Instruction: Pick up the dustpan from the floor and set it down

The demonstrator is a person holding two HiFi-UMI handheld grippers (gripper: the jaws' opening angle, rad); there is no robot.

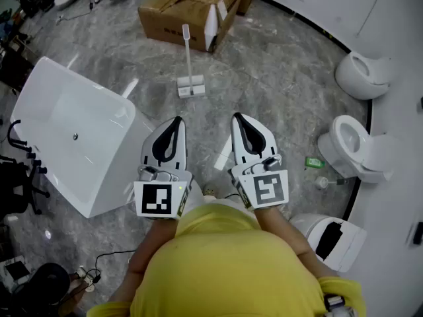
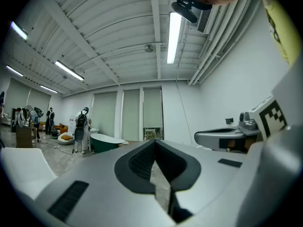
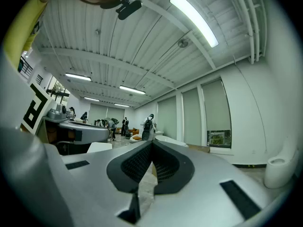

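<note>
A person in a yellow shirt [image 1: 218,263] is holding the left gripper [image 1: 177,120] and the right gripper [image 1: 236,116] level and side by side, both pointing forward over a grey marbled floor [image 1: 277,65]. The jaws of each gripper are pressing together at the tips, and neither pair is pinching anything.

A short white strip [image 1: 223,154] is lying on the floor under the gap between the two grippers. Ahead of them, apart from both and nearer the left gripper's line than the right's, the white dustpan [image 1: 190,86] is sitting on the floor, untouched. Its long axis is its thin handle [image 1: 188,51], which is standing upright from the pan, with the top end showing toward the cardboard box [image 1: 188,8] lying beyond it. Which way the pan's mouth is facing cannot be told.

To the left of the left gripper, a white bathtub [image 1: 86,111] is resting close by. To the right of the right gripper, a small green object [image 1: 314,162] is lying on the floor just beside a white toilet [image 1: 350,147], and a second toilet [image 1: 362,74] is standing farther ahead along the dark-edged wall.
</note>
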